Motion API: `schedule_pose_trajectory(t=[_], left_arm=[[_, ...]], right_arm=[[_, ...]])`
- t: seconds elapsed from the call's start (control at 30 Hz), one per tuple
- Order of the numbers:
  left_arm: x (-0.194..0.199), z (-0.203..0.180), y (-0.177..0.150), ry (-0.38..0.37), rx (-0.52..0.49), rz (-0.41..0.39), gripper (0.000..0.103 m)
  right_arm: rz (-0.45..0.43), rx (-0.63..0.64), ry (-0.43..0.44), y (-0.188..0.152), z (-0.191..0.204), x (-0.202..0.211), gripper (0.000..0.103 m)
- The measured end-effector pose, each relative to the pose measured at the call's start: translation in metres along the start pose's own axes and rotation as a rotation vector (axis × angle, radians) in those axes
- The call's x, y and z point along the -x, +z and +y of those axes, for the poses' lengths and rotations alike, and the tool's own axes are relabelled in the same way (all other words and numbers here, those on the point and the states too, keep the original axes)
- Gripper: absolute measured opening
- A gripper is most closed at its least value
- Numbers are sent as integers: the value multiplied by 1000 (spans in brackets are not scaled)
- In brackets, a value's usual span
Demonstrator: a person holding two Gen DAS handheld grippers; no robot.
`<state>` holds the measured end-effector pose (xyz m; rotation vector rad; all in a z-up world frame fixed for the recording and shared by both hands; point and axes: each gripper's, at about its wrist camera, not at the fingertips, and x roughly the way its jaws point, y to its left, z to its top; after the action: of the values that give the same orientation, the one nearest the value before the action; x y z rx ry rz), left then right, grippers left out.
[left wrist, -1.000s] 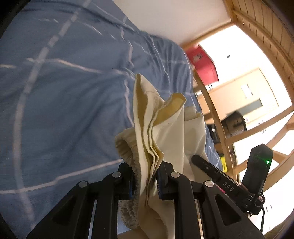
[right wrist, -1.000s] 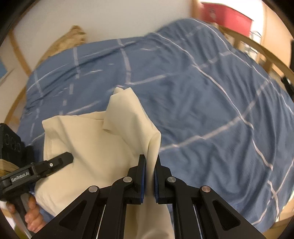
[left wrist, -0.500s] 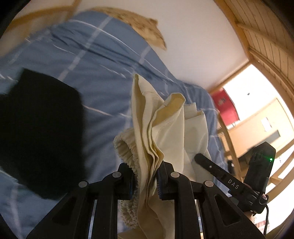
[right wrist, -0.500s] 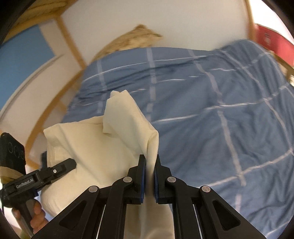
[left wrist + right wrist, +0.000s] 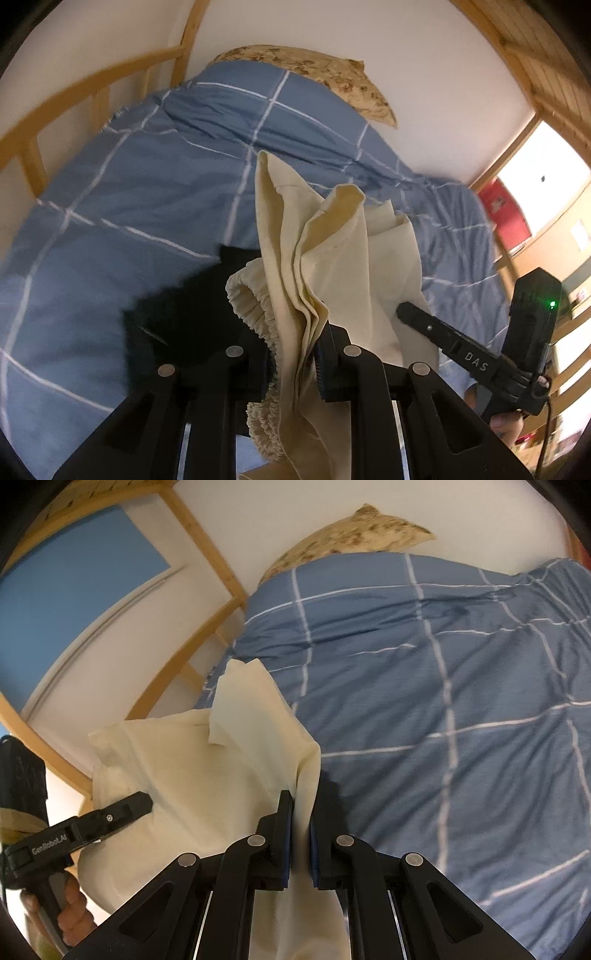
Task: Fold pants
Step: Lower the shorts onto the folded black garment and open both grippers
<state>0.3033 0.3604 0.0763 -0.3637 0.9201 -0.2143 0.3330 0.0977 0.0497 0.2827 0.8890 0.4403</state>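
Pants point(image 5: 332, 266) pinched at both ends, left gripper point(image 5: 295, 354) and right gripper point(image 5: 300, 834), slung between, clear of near bedspread point(image 5: 461, 701).

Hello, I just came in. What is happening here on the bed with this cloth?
A person is folding a pair of cream fabric pants with two handheld black grippers. The left gripper is shut on the bunched layers beside the gathered elastic waistband, and the right gripper is shut on another edge of the cloth. The pants hang lifted above the blue checked duvet. A black garment lies on the duvet under the left gripper. A floral pillow is at the head of the bed.
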Motion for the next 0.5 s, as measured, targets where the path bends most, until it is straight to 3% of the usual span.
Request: schedule_pose_trajectory(t=[0.17,0.3,0.37,0.43,0.5], left_arm=[[-22,34,5,86,-14,73,24],[-17,50,-7,253,-38,85,50],[-10,55,-12,278,-14,70,53],[-9,59,-15,291,18,77,53],[-7,57,-17,338,17,70,53]], right_arm=[[32,-44,0,-3,10,-40,9],[82,-38,-32,-8,14,-59,9],[102,-36,-63,-10,14,-65,10],[121,-29,-127,-10,16,-69,14],[162,-21,-218,-8,18,-74,35]])
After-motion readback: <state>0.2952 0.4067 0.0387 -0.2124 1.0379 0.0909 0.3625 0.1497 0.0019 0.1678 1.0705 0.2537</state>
